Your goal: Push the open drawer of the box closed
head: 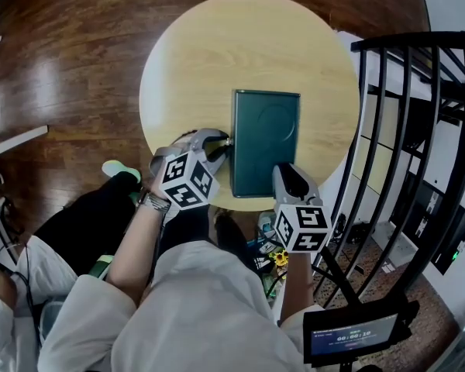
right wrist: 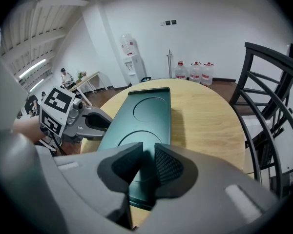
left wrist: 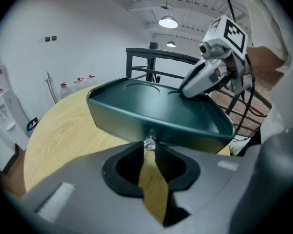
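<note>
A dark green flat box [head: 265, 142] lies on the round wooden table [head: 194, 53]. Its drawer front faces left and carries a small silver knob [head: 229, 140]; the front looks close to flush with the box's side. My left gripper [head: 223, 142] reaches in from the left. In the left gripper view the knob [left wrist: 149, 143] sits between the tips of the narrowly set jaws of that gripper [left wrist: 149, 149]. My right gripper [head: 285, 169] rests over the box's near end. In the right gripper view the right gripper [right wrist: 145, 152] has a slim gap between its pads, nothing in it, with the box top [right wrist: 146, 116] just beyond.
A black metal railing [head: 418, 130] stands close on the right of the table. The person's legs and a green shoe [head: 120, 169] are below the table's near edge. A small screen [head: 353, 335] sits at the lower right. Water bottles [right wrist: 195, 72] line the far wall.
</note>
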{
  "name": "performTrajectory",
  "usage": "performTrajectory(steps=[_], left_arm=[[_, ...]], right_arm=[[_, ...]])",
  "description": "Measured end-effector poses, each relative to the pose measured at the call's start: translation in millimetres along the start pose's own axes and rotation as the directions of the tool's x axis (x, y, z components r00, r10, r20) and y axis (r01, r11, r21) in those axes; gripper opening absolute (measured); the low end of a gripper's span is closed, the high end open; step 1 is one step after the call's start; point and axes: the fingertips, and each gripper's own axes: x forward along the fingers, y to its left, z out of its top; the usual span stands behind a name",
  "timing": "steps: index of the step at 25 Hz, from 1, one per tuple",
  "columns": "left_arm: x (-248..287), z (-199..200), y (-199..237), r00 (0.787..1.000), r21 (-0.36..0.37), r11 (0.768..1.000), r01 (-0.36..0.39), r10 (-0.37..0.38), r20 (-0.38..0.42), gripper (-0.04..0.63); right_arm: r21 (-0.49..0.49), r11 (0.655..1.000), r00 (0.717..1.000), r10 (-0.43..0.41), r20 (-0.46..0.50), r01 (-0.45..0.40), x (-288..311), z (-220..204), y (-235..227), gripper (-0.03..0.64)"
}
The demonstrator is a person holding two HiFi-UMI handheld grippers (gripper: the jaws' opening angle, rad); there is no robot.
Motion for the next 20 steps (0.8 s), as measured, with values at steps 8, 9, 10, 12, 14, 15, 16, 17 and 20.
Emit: performTrajectory(steps=[8,9,10,12,14,15,16,17,20], left_arm=[[2,1,2,1.000,-0.064,0.998,-0.016,0.017,0.018,0.092],[1,1,2,0.999,-0.079,0.997,-0.022,0.024,0.027,0.103],[-1,1,3,0.999,-0.091,0.996,-0.026,0.029,0.034,0.111],[-4,-1,3,0.999,-0.112,0.993,-0.029,0.034,0.038,0.114],[-8,-3,3,0.998,-0.138,0.990,-0.033,0.039,0.039,0.114],[-11,-3,4,0.998,-0.149,0.988,-0.038,0.045,0.043,0.114],[-15,-2,5,0.997,-0.157,0.987,-0.043,0.052,0.050,0.112],[-19,-2,7,0.997,-0.160,0.986,-0.050,0.060,0.057,0.109],[-30,4,10,0.993,-0.166,0.983,-0.073,0.088,0.084,0.070]], right_arm=[[-0.011,1.000,1.000,-0.013,0.019,0.013,1,0,-2,0.078],[-0.014,1.000,1.000,-0.015,0.023,0.015,1,0,-3,0.078],[-0.015,1.000,1.000,-0.016,0.027,0.016,1,0,-3,0.078],[-0.006,1.000,0.999,-0.014,0.035,0.015,2,0,-4,0.078],[0.014,1.000,0.999,-0.014,0.047,0.013,3,0,-6,0.078],[0.024,1.000,0.998,-0.017,0.053,0.016,3,1,-7,0.078],[0.028,0.999,0.998,-0.024,0.060,0.023,2,1,-9,0.078],[0.027,0.999,0.997,-0.035,0.069,0.033,0,2,-10,0.078],[0.014,0.998,0.993,-0.064,0.095,0.063,-8,8,-14,0.078]])
